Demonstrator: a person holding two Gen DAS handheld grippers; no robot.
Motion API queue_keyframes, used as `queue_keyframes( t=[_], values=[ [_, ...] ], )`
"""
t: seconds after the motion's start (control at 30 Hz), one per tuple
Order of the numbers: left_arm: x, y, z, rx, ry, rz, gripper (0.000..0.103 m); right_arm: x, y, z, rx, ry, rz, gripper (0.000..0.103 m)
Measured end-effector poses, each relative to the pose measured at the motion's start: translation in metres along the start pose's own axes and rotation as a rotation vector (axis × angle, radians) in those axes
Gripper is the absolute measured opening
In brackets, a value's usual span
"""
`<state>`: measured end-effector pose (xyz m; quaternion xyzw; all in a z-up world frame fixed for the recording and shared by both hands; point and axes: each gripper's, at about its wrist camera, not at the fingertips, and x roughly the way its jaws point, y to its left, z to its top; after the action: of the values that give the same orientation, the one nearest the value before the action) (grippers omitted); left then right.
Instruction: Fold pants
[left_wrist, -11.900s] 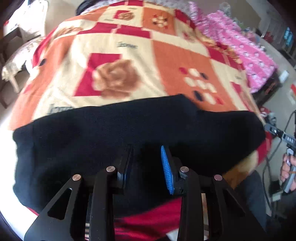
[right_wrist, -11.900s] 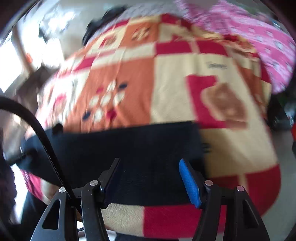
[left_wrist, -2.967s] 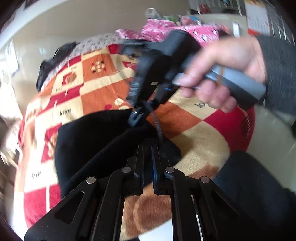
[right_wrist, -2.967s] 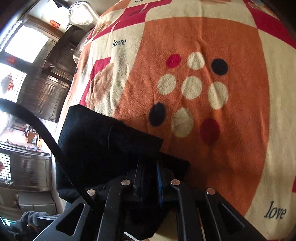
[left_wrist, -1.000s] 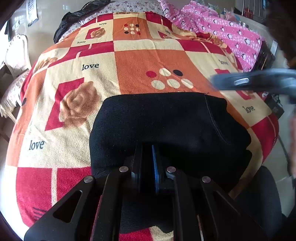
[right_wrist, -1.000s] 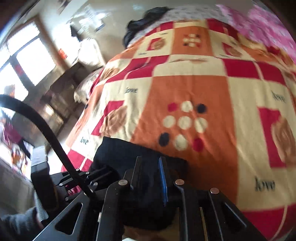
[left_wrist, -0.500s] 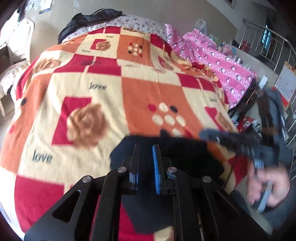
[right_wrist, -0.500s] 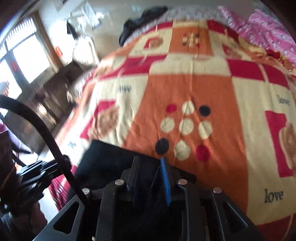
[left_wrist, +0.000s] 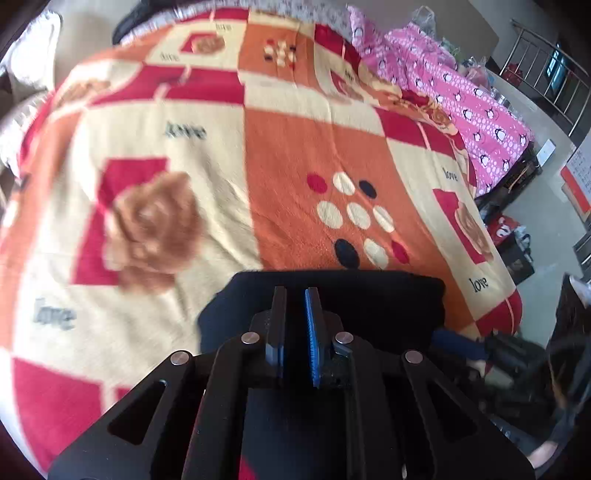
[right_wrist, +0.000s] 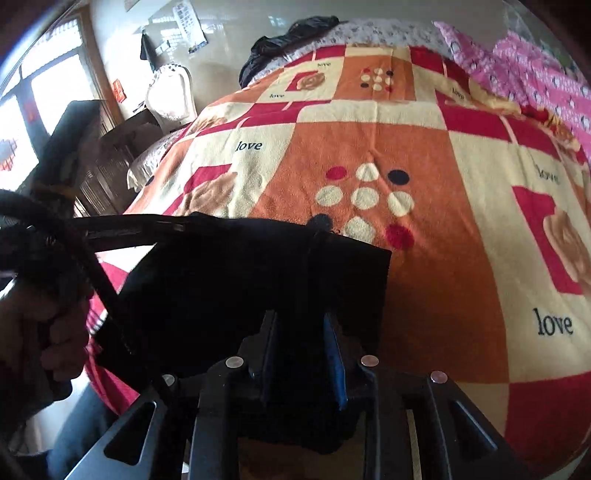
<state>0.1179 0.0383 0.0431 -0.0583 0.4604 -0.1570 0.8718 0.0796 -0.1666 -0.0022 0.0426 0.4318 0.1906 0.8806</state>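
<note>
Jaws: left gripper closed, empty; right gripper opening over folded pants.

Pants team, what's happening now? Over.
Left tool shut, empty. Right tool opening over black pants. Pants folded small on blanket. Nothing in the way.

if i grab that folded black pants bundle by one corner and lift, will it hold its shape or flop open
Probably flops open: the black pants are soft knit, lying in loose layers on the blanket. Likely light, since the bundle looks thin. It should resist sliding when pushed, as the blanket looks fuzzy. Supporting both ends seems safer.
</note>
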Motion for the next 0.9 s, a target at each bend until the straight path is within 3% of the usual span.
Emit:
queue_keyframes(
  t=[0.17, 0.27, 0.3, 0.37, 0.5, 0.57, 0.67, 0.8, 0.9],
  values=[
    [-0.045, -0.018, -0.044, 0.031, -0.052, 0.025, 0.010, -0.036, 0.023, -0.004, -0.045, -0.091, -0.037, 0.026],
    [-0.029, -0.024, -0.065, 0.019, 0.025, 0.058, 0.010, -0.021, 0.033, -0.010, -0.094, -0.021, -0.080, 0.034],
    [-0.020, -0.023, -0.070, 0.012, 0.052, 0.075, 0.011, -0.007, 0.034, -0.015, -0.105, 0.038, -0.105, 0.037],
    [-0.008, -0.027, -0.073, 0.013, 0.051, 0.110, 0.014, -0.003, 0.036, -0.021, -0.125, 0.010, -0.114, 0.043],
    [-0.005, -0.034, -0.073, 0.029, 0.048, 0.150, 0.014, -0.002, 0.032, -0.017, -0.101, 0.040, -0.107, 0.044],
    [-0.010, -0.034, -0.073, 0.001, 0.046, 0.143, 0.014, -0.006, 0.030, -0.014, -0.069, 0.058, -0.099, 0.043],
    [-0.028, -0.028, -0.075, -0.036, 0.001, 0.104, 0.014, -0.029, 0.030, -0.011, -0.038, -0.008, -0.110, 0.043],
    [-0.045, -0.006, -0.071, -0.066, -0.055, 0.128, 0.014, -0.059, 0.013, -0.017, 0.050, -0.096, -0.016, 0.046],
    [-0.039, 0.031, -0.060, -0.158, -0.037, 0.065, 0.014, -0.054, -0.044, -0.024, 0.282, -0.123, 0.114, 0.051]
  ],
)
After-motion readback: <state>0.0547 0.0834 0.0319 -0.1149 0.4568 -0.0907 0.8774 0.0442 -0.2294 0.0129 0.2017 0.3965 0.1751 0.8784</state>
